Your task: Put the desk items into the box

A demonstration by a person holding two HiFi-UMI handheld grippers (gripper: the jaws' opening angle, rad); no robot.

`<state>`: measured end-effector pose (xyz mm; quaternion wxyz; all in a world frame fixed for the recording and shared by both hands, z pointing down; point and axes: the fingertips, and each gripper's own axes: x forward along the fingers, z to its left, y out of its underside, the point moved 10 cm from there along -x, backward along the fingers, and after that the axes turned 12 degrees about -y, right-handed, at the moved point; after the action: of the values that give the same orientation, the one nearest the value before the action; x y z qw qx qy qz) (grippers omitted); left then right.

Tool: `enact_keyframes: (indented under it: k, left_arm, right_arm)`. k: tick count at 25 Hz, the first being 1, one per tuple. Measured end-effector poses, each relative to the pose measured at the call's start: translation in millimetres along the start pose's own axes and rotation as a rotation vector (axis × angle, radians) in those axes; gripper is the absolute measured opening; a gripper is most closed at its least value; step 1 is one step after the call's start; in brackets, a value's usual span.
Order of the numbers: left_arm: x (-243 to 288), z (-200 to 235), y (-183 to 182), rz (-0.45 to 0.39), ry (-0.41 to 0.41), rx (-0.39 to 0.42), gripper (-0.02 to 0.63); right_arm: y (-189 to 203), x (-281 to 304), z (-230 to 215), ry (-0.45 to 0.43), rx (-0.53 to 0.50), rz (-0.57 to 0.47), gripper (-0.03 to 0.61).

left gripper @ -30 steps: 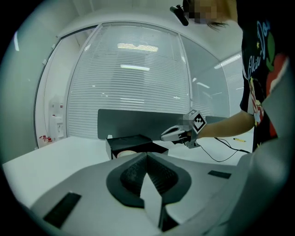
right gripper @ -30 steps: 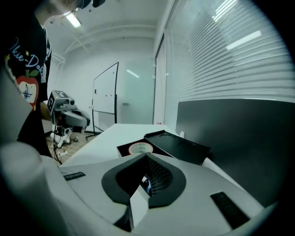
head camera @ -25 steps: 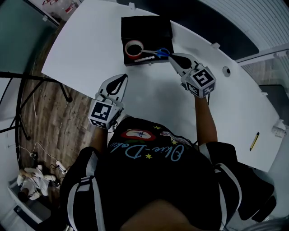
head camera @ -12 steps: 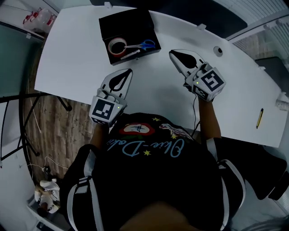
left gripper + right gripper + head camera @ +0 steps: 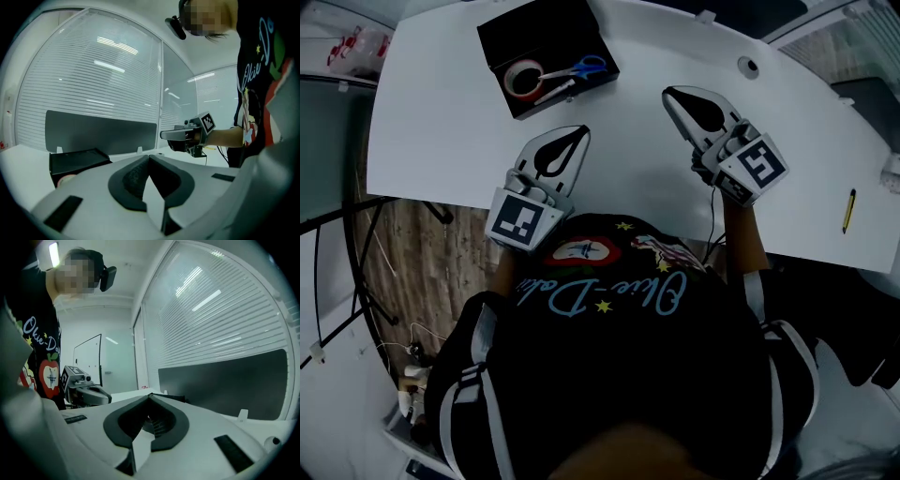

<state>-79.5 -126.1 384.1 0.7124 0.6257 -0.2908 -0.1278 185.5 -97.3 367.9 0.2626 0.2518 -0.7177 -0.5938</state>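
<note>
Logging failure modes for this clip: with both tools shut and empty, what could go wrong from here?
The yellow pen lies near the right edge of the table, far from the box, so it may get left out. A sloppy grasp by the right tool could nudge it off.

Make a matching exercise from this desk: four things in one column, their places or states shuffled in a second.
1. tape roll
2. scissors
3. yellow pen
4. left gripper

A. jaws together, nothing between them
B. on the desk, far right, outside the box
C. in the black box, blue handles
D. in the black box, a round ring

Pairs: 1-D, 2-C, 3-B, 4-A
</note>
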Motion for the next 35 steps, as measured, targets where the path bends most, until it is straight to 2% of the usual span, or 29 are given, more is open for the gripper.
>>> enact_keyframes:
  k: [8,14,19,26,35]
  left_arm:
    - [-2,-15,-2,0.000,0.024,0.012,-0.003]
    - [-3,-14,-1,0.012,0.021,0.011,-0.003]
    - [-6,-19,-2,0.024,0.056,0.020,-0.003]
    - [-2,-22,7,0.057,0.098,0.018,-0.003]
    - [0,-23,-1,0.041,0.128,0.066,-0.003]
  right_arm:
    - [0,-14,8,0.023,0.007,-0.035,0.015]
    - [2,-12,11,0.018,-0.007,-0.018,0.015]
    - [-2,-21,22,0.023,0.013,-0.025,0.015]
    - [5,-25,34,-0.008,-0.016,0.080,0.014]
    - [-7,-36,40,0.002,-0.011,0.074,0.015]
